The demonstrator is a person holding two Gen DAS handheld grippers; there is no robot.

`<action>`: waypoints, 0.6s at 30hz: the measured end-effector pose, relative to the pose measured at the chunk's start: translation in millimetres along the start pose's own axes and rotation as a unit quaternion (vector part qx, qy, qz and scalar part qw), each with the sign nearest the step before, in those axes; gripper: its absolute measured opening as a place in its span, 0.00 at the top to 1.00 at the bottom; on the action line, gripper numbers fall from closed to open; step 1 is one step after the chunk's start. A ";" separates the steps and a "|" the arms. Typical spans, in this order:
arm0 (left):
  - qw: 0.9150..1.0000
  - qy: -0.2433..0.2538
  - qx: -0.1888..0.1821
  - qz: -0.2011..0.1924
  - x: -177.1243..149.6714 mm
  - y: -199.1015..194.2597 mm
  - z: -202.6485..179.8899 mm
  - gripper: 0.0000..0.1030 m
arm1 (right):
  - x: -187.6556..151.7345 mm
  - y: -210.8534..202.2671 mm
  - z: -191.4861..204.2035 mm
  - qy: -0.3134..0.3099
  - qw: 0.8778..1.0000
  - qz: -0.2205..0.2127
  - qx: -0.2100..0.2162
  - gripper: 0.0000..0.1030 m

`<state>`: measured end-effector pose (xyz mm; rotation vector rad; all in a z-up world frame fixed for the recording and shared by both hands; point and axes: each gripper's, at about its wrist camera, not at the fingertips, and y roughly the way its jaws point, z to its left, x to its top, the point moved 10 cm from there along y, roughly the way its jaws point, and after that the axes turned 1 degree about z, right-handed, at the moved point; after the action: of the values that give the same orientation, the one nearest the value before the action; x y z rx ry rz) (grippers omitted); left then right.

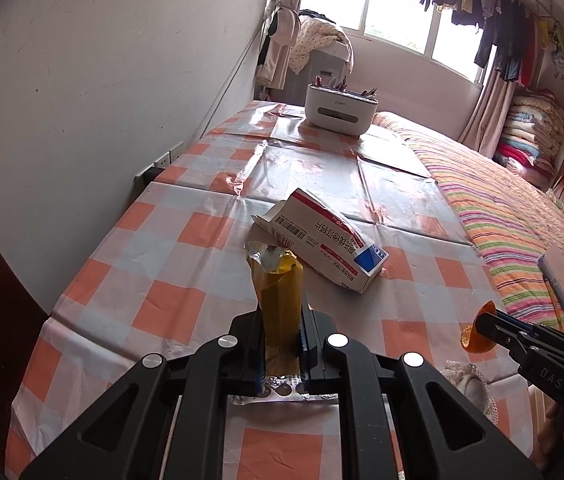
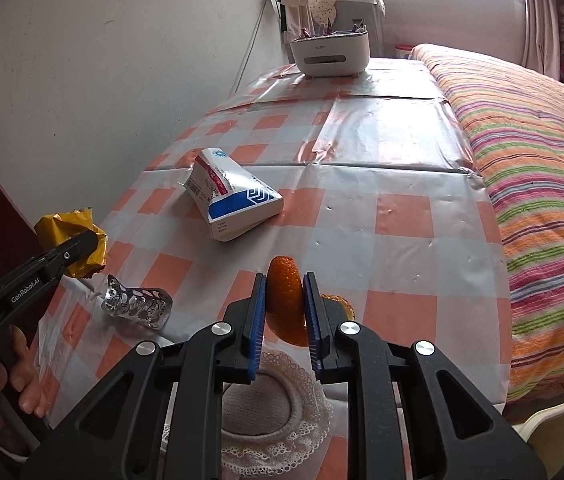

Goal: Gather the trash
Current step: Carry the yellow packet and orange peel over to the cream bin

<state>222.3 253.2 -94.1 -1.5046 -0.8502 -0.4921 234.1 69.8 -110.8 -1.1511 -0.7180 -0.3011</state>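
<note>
My left gripper (image 1: 280, 320) is shut on a yellow foil wrapper (image 1: 278, 292), held upright above the checked table; it also shows in the right wrist view (image 2: 76, 242). My right gripper (image 2: 285, 286) is shut on a piece of orange peel (image 2: 286, 292), seen too in the left wrist view (image 1: 477, 330). A crushed white medicine box (image 1: 321, 240) lies on the table ahead of both grippers, also in the right wrist view (image 2: 234, 200). A silver blister pack (image 2: 138, 304) lies on the table below the left gripper, partly hidden in the left wrist view (image 1: 282, 394).
A white organiser box (image 1: 339, 108) with pens stands at the table's far end. A lace-edged round cloth (image 2: 274, 400) lies at the near edge. A striped bed (image 2: 541, 152) runs along the right side. The wall (image 1: 102, 80) is on the left.
</note>
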 end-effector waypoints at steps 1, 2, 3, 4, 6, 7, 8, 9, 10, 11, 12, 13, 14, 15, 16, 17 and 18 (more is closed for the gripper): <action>1.000 0.002 -0.001 -0.001 -0.2 -1.7 -1.9 0.88 | 0.0 -3.4 -1.4 0.002 1.000 -0.003 0.001 0.83; 1.000 0.004 -0.003 -0.002 -0.8 -4.5 -3.9 0.88 | -0.1 -6.6 -2.8 0.004 1.000 -0.006 0.001 0.83; 1.000 0.006 -0.004 -0.004 -1.1 -7.2 -6.1 0.88 | -0.3 -9.7 -4.2 0.006 1.000 -0.009 0.001 0.83; 1.000 0.007 -0.006 -0.006 -1.2 -9.8 -8.3 0.88 | -0.8 -12.4 -5.7 0.008 1.000 -0.011 0.001 0.83; 1.000 0.010 -0.009 -0.008 -2.2 -14.4 -12.8 0.88 | -3.9 -17.1 -8.5 0.013 1.000 -0.014 0.003 0.83; 1.000 0.012 -0.011 -0.010 -2.6 -16.9 -15.0 0.88 | -6.0 -19.1 -9.6 0.016 1.000 -0.015 0.003 0.83; 1.000 0.014 -0.012 -0.011 -3.4 -19.2 -17.2 0.88 | -7.8 -20.6 -10.6 0.017 1.000 -0.015 0.003 0.83; 1.000 0.016 -0.014 -0.012 -3.8 -20.9 -19.0 0.88 | -9.8 -22.2 -11.9 0.019 1.000 -0.015 0.003 0.83; 1.000 0.018 -0.016 -0.012 -4.4 -22.9 -21.5 0.88 | -11.4 -24.5 -13.3 0.021 1.000 -0.017 0.003 0.83; 1.000 0.020 -0.019 -0.014 -5.0 -24.9 -24.6 0.88 | -13.0 -27.0 -14.3 0.022 1.000 -0.019 0.002 0.83; 0.999 0.022 -0.021 -0.015 -5.5 -27.1 -27.5 0.88 | -14.1 -29.2 -15.3 0.022 1.000 -0.021 0.001 0.83; 0.999 0.025 -0.023 -0.017 -6.0 -29.5 -30.2 0.88 | -15.9 -32.1 -17.2 0.025 0.999 -0.024 0.000 0.83; 0.999 0.026 -0.026 -0.019 -6.3 -31.9 -32.7 0.88 | -17.5 -34.9 -18.7 0.028 0.999 -0.027 0.000 0.83; 0.999 0.028 -0.028 -0.021 -6.5 -34.2 -35.4 0.88 | -18.7 -37.3 -19.9 0.030 0.999 -0.029 0.000 0.83; 0.999 0.030 -0.030 -0.022 -6.9 -36.0 -37.7 0.88 | -20.2 -40.2 -21.9 0.033 0.999 -0.031 0.001 0.83; 0.999 0.032 -0.032 -0.023 -7.4 -38.4 -40.2 0.88 | -21.5 -43.1 -24.1 0.038 0.999 -0.033 0.001 0.83; 0.999 0.033 -0.034 -0.026 -7.6 -40.3 -42.4 0.88 | -22.9 -46.0 -26.8 0.042 0.998 -0.036 0.001 0.83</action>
<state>194.9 208.3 -67.6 -1.5233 -0.8285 -0.6118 200.8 24.0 -98.4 -1.1057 -0.6868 -0.4072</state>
